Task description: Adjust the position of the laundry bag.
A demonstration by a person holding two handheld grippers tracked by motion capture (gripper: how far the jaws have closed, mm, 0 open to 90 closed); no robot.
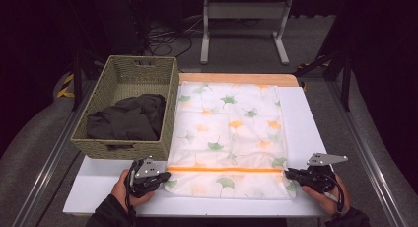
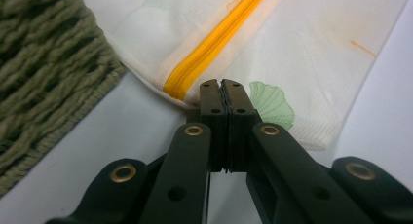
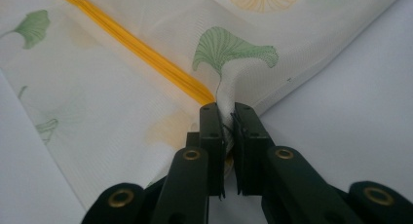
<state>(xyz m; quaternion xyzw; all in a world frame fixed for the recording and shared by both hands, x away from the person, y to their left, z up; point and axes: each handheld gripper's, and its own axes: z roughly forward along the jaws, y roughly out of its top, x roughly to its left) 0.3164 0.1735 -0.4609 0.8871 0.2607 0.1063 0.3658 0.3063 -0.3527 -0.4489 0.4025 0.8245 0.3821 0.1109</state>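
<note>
- The white mesh laundry bag with its ginkgo-leaf print lies flat on the white board, running from the near edge toward the far side, just beside the basket.
- An orange zipper crosses the bag near my end, side to side.
- My left gripper is at the bag's near left corner, by the zipper's end. In the left gripper view my jaws are pressed tight together at the bag's edge; a thin bit of cloth seems caught between the pads, right next to the zipper.
- My right gripper has the near right corner. In the right gripper view the jaws are pinched on a bunched fold of the mesh, which rises up between them just where the zipper ends.
- Both my hands rest low on the board at the near edge, well apart, the bag stretched between them.
- Off to the left, the woven basket holds a dark garment, crumpled.
</note>
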